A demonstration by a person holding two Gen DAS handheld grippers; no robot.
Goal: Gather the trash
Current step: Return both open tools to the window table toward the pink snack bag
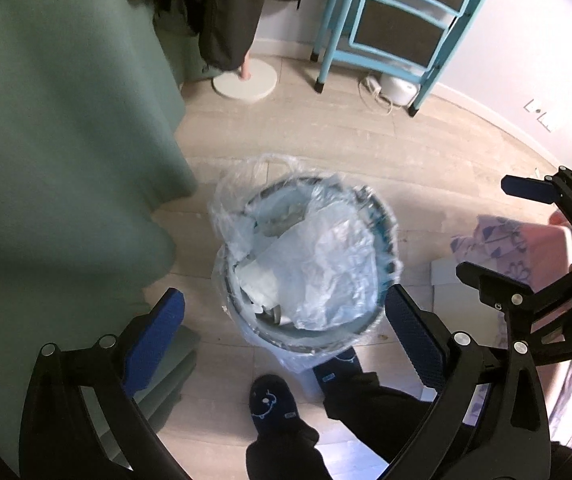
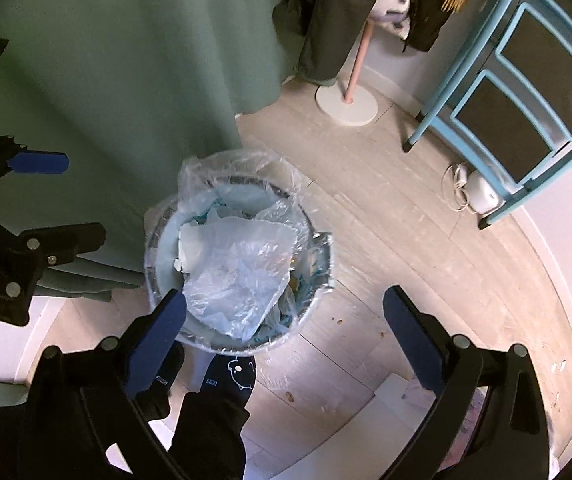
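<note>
1. My left gripper hung spread wide and empty above the trash bin.
2. My right gripper was equally wide, gripping nothing.
3. A crumpled plastic sheet lay inside the lined bin, by my slippers.

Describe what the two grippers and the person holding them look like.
Both the left gripper and the right gripper are black linkage frames with silver rivets and flat blue textured pads. No cables show. The person wears black trousers and dark slippers with a light cartoon face.
</note>
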